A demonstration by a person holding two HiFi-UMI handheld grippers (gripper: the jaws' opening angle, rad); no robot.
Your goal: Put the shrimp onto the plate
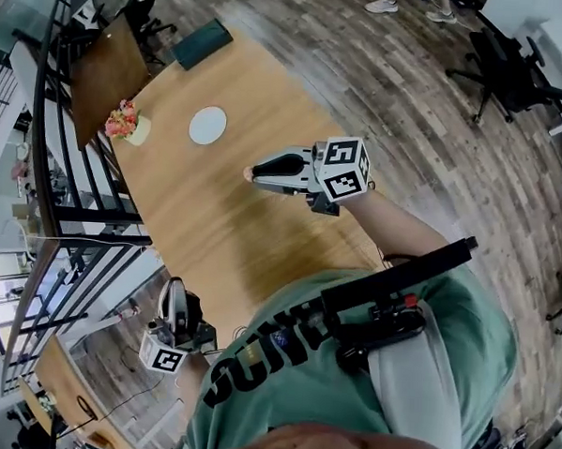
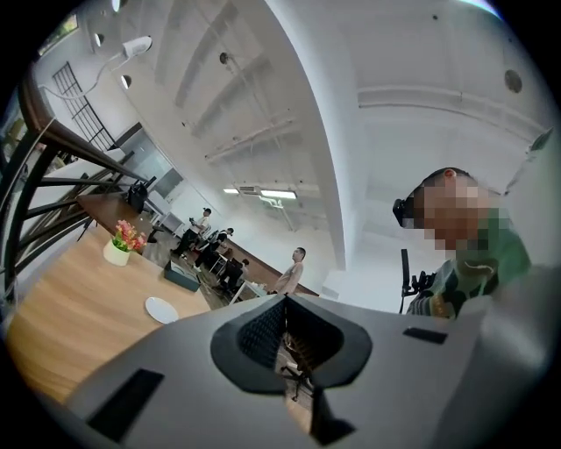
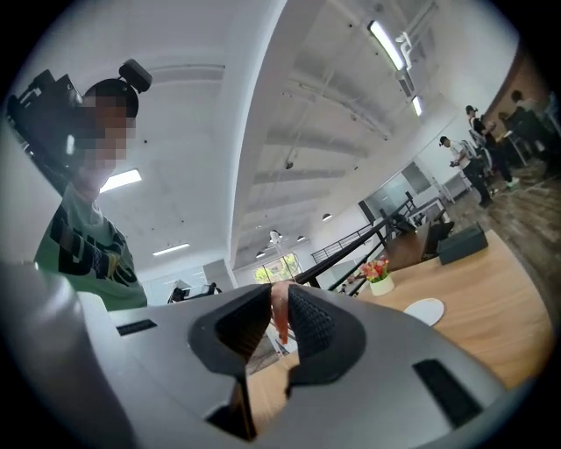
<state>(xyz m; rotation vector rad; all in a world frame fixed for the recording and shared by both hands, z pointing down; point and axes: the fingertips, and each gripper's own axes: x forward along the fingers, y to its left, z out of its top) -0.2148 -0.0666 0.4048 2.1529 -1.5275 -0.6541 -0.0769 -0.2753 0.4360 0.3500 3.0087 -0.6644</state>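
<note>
Left gripper (image 1: pixel 174 285) closed, right gripper (image 1: pixel 253 175) clamped

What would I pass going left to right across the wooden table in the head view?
flower pot → white plate → right hand-held gripper, closed on the shrimp

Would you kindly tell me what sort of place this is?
Probably an open-plan office: a long wooden table, black swivel chairs on the plank floor, and people gathered in the background.
</note>
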